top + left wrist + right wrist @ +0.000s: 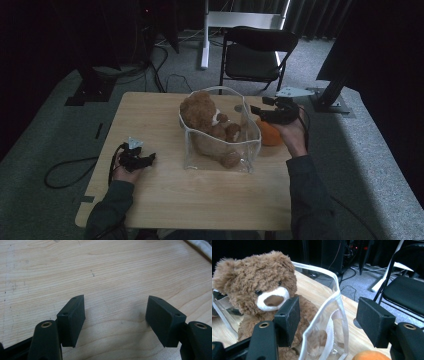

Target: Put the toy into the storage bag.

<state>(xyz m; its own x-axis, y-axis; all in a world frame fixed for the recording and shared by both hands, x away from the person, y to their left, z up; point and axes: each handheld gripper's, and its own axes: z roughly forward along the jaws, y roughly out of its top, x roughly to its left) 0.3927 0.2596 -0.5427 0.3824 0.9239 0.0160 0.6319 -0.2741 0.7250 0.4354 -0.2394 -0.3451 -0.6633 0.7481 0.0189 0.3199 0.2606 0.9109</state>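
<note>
Right gripper (328, 320) of mine hangs open astride the clear plastic bag's (220, 150) white-trimmed rim (338, 298) mid-tabletop (150, 120), teddy bear (259, 287) inside. Light, floppy, slippery film, I judge; pinch the stiffer trim. Left gripper (115, 315) rests open.

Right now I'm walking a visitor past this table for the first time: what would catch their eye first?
The brown teddy bear sitting in a clear plastic bag at the middle of the wooden table. Next, the orange thing just right of the bag, with the right gripper open at the bag's white-edged rim. The left gripper rests open on bare wood near the table's left edge.
</note>
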